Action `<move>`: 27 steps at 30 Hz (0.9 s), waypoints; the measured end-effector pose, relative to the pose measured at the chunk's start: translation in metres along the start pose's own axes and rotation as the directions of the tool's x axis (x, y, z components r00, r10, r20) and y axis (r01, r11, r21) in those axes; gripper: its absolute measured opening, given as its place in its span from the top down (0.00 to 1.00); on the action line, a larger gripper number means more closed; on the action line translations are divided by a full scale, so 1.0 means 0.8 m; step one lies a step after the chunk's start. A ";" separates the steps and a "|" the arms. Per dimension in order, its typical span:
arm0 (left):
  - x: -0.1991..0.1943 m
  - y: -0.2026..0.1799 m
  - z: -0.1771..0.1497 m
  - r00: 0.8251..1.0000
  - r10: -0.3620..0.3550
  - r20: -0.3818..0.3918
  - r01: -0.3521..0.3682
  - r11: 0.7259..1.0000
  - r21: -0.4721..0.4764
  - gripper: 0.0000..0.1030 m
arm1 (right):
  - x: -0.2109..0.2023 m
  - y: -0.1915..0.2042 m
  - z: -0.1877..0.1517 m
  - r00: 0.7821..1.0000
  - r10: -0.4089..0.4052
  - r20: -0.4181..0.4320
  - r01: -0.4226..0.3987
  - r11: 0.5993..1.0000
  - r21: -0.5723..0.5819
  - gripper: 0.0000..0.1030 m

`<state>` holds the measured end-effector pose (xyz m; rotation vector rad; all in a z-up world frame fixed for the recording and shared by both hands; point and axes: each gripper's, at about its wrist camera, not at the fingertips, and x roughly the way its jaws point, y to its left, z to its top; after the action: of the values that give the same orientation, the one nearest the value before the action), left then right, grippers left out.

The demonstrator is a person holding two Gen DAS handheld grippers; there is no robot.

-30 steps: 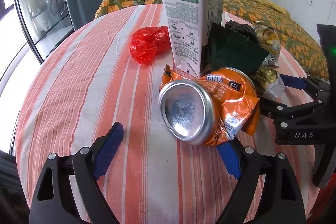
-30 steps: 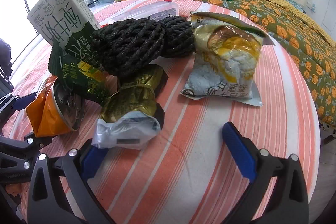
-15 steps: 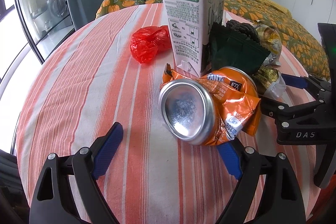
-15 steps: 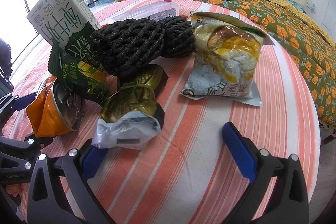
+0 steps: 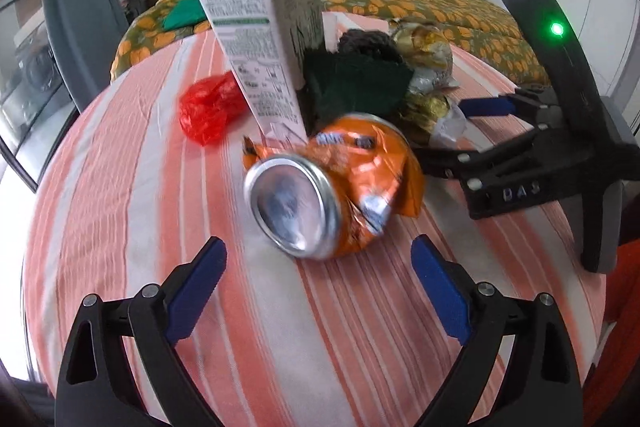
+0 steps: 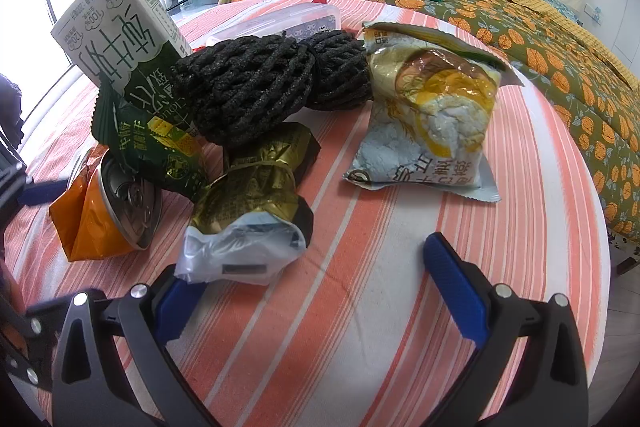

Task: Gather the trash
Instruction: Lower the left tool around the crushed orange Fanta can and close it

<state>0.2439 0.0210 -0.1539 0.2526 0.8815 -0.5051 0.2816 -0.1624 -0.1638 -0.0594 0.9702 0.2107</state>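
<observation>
Blue pads on the left gripper (image 5: 318, 279) stood wide apart with nothing between them; its jaws had just been opening further, and the crushed orange can (image 5: 332, 187) lay just ahead of the fingertips, silver end toward them, resting on the striped cloth (image 5: 120, 207). The right gripper (image 6: 308, 283) was also spread open and empty, its left pad touching or nearly touching the clear end of the gold wrapper (image 6: 252, 211), which lay just beyond that fingertip.

Beyond the can, a milk carton (image 5: 272, 47) stood tilted, seemingly leaning on the dark green packet (image 5: 352, 83), with a red bag (image 5: 208, 107) further off to the left of the fingers. Ahead of the right fingers lay a black yarn bundle (image 6: 260, 83) and, to the right, a pale snack bag (image 6: 428, 119).

The risks looked fairly plain. The can was rounded and dented (and its torn orange skin flared loose on one side), so pads closing off-centre could squeeze it out forward or catch only the flap. Pushed ahead, it would likely strike the carton's base and topple it onto the pile. The two grippers sat close together, the right one just beside the can, so a reach by either could clash with the other. The gold wrapper's slick plastic end might slip from a shallow pinch.
</observation>
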 end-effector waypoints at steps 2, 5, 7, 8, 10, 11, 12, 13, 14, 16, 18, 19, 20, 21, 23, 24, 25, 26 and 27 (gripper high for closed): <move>0.005 0.012 0.010 1.000 0.001 0.014 0.000 1.000 -0.025 0.05 | 0.000 0.000 0.000 1.000 0.000 0.000 0.000 1.000 0.000 0.04; 0.019 0.023 0.022 0.997 -0.076 0.016 0.076 0.996 -0.052 0.05 | 0.000 0.000 0.000 1.000 0.000 0.000 0.000 1.000 0.000 0.04; 0.029 0.020 0.029 0.995 -0.100 -0.002 0.100 0.995 -0.029 0.05 | 0.000 0.000 0.000 1.000 0.000 0.000 0.000 1.000 0.000 0.04; 0.033 0.018 0.031 0.994 -0.109 -0.009 0.109 0.994 -0.019 0.11 | 0.000 0.000 0.000 1.000 0.000 0.000 0.000 1.000 0.001 0.04; 0.037 0.016 0.035 0.994 -0.113 -0.010 0.113 0.994 -0.003 0.26 | 0.000 0.000 0.000 1.000 0.000 0.000 0.000 1.000 0.001 0.04; 0.039 0.015 0.037 0.993 -0.114 -0.014 0.114 0.994 -0.002 0.28 | 0.000 0.000 0.000 1.000 0.000 0.000 0.000 1.000 0.001 0.04; 0.038 0.015 0.037 0.993 -0.118 -0.007 0.118 0.993 -0.003 0.29 | 0.000 0.000 0.000 1.000 0.001 0.000 -0.001 1.000 0.001 0.04; 0.036 0.015 0.037 0.992 -0.125 0.003 0.125 0.992 -0.003 0.31 | 0.000 0.000 0.001 1.000 0.001 -0.001 -0.001 1.000 0.001 0.04; 0.032 0.015 0.037 0.992 -0.125 0.016 0.125 0.992 -0.004 0.33 | -0.001 0.000 0.000 1.000 0.000 -0.001 0.000 1.000 0.001 0.04; 0.024 0.022 0.030 0.995 -0.099 0.028 0.100 0.995 -0.019 0.40 | -0.001 0.000 0.000 1.000 0.000 -0.001 0.000 1.000 0.001 0.04; 0.015 0.031 0.021 0.997 -0.066 0.032 0.068 0.996 -0.063 0.40 | -0.001 0.000 0.000 1.000 0.000 -0.001 0.000 1.000 0.001 0.04; 0.010 0.037 0.016 0.998 -0.056 0.036 0.059 0.994 -0.093 0.40 | -0.001 0.001 0.000 1.000 0.000 -0.001 0.000 1.000 0.001 0.04; 0.005 0.042 0.008 0.998 -0.049 0.038 0.053 0.991 -0.121 0.39 | -0.001 0.000 0.000 1.000 0.000 -0.001 0.000 1.000 0.002 0.04; -0.002 0.045 0.000 0.998 -0.043 0.039 0.049 0.989 -0.142 0.39 | -0.001 0.001 0.000 1.000 0.000 -0.001 0.000 1.000 0.002 0.04; -0.010 0.049 -0.012 0.998 -0.043 0.039 0.049 0.984 -0.169 0.39 | -0.001 0.001 0.000 1.000 0.000 -0.001 0.000 1.000 0.002 0.04; -0.012 0.048 -0.016 0.998 -0.046 0.036 0.052 0.984 -0.173 0.39 | -0.001 0.000 0.001 1.000 0.000 -0.001 0.000 1.000 0.002 0.04; -0.012 0.047 -0.016 0.998 -0.048 0.031 0.053 0.983 -0.175 0.39 | -0.001 0.001 0.000 1.000 0.000 -0.001 0.000 1.000 0.002 0.04; -0.013 0.047 -0.020 0.998 -0.049 0.027 0.053 0.983 -0.176 0.39 | -0.002 0.001 0.000 1.000 0.000 -0.001 0.000 1.000 0.002 0.04; -0.014 0.046 -0.022 0.999 -0.045 0.028 0.049 0.984 -0.174 0.38 | -0.002 0.001 0.000 1.000 0.000 -0.001 0.000 1.000 0.002 0.04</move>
<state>0.2453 0.0634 -0.1557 0.0654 0.9044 -0.4708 0.2806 -0.1620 -0.1628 -0.0579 0.9714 0.2094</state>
